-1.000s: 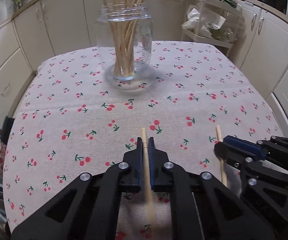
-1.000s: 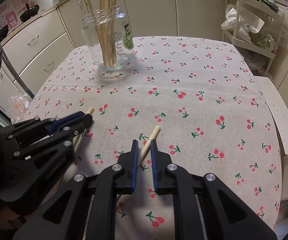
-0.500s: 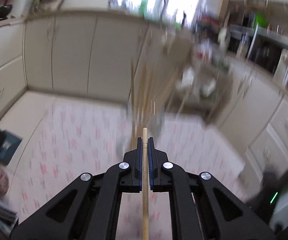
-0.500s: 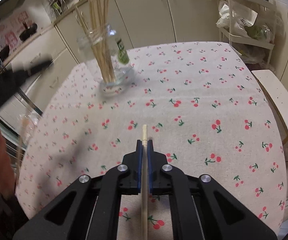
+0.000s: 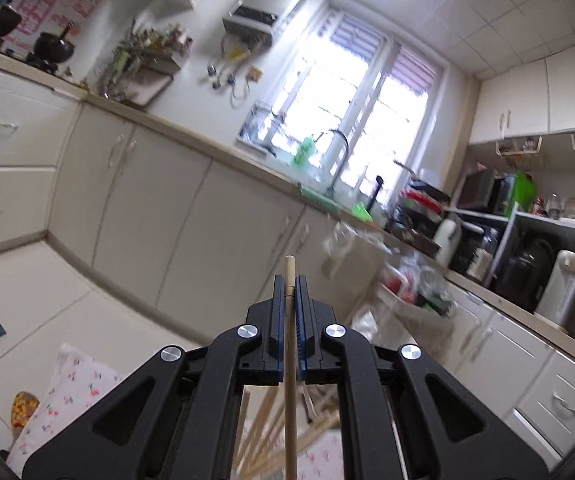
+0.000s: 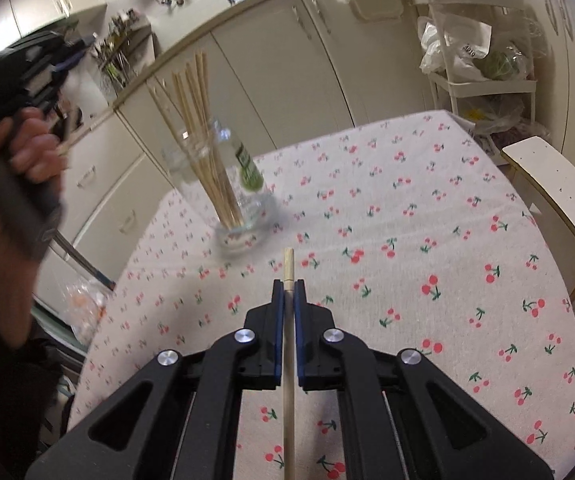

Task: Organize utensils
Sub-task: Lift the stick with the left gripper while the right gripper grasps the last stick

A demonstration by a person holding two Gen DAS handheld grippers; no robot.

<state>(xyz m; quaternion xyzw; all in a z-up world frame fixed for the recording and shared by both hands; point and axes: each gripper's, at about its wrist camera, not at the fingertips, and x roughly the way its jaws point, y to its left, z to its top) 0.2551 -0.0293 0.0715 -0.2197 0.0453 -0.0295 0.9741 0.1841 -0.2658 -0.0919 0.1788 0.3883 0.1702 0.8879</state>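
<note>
Left gripper (image 5: 289, 280): clamps a chopstick (image 5: 290, 344), raised at upper left.
Right gripper (image 6: 288, 284): clamps another chopstick (image 6: 288, 360).
Jar (image 6: 231, 196): upper left of right gripper, bundle near-upright; left gripper probably nearer.

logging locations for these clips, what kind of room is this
A home kitchen, most likely. Cream cabinets run under a counter with a sink faucet below the window, an electric kettle pot stands on the counter, and a cherry-print tablecloth covers the table.
</note>
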